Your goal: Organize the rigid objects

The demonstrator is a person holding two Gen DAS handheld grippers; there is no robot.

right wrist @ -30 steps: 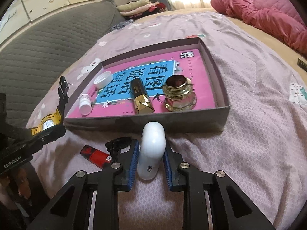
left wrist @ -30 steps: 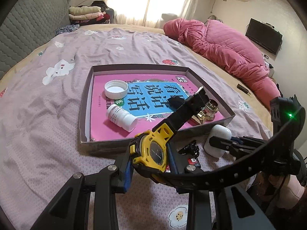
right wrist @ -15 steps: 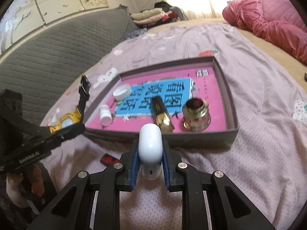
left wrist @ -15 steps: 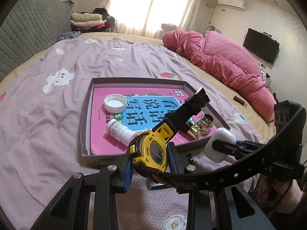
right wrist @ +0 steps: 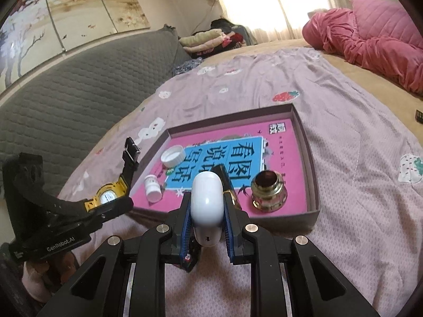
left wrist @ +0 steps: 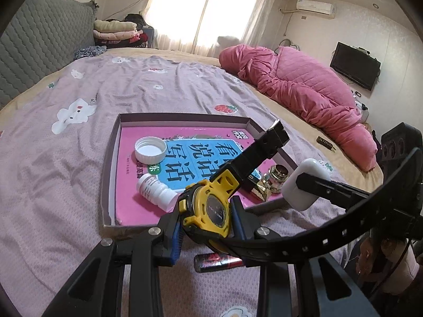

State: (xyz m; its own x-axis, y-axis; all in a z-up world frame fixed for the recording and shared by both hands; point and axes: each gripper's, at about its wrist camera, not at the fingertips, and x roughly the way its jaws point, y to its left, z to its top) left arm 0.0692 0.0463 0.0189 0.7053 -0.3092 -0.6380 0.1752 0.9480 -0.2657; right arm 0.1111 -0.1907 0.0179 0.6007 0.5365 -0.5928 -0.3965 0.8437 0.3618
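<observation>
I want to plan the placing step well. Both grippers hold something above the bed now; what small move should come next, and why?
Probably carry the right gripper forward over the tray's near wall and lower the white earbud case onto bare pink floor. It is clamped and clear of the bedsheet, while the tray already holds the bottle, cap and brass jar.

Your right hand-held gripper (right wrist: pixel 207 212) clamps a smooth white oval plastic case (right wrist: pixel 207 200) between its blue pads, above the lilac patterned bedspread (right wrist: pixel 357 206) and just short of the shallow brown cardboard tray (right wrist: pixel 313 182). In the tray, on a pink-and-blue book cover, you see a white ribbed cap (right wrist: pixel 172 155), a small white pill bottle (right wrist: pixel 152 187), a gold-and-black faceted tube (right wrist: pixel 224 178) and a brass-coloured round jar (right wrist: pixel 269 191). At left, your left hand-held gripper (right wrist: pixel 111 206) holds a yellow-and-black wristwatch (right wrist: pixel 108 195), apart from the tray.
</observation>
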